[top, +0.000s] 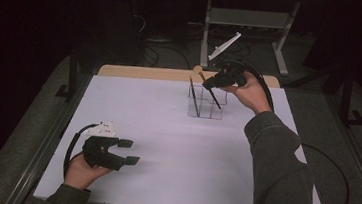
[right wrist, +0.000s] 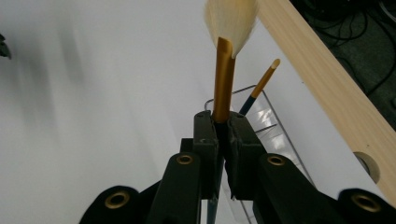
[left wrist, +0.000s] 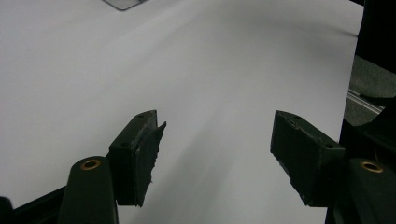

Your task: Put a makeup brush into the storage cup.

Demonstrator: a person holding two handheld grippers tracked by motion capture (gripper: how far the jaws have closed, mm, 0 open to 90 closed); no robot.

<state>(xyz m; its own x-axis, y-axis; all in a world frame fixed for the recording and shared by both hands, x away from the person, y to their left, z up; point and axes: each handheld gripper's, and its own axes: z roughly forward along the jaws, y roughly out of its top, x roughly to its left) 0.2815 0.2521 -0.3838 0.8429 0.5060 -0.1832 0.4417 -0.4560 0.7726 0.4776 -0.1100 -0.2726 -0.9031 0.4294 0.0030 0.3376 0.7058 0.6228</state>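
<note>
In the high view, the right gripper (top: 216,83) is held above a clear plastic compartmented holder (top: 207,104) standing at the far side of the white-covered counter (top: 166,130). A dark-handled brush with a gold ferrule and pale bristles (top: 211,92) is clamped in it, its long axis slanting from the bristle end at upper left down into the holder. A second thin dark brush (top: 194,97) leans inside the holder. The left gripper (top: 129,152) is held low over the near left of the counter, well apart from the holder.

In the left gripper view, its black fingers (left wrist: 140,156) are spread wide with nothing between them.

In the right gripper view, the fingers (right wrist: 208,140) are closed on the brush's handle just below the ferrule, bristles pointing away from the camera.
</note>
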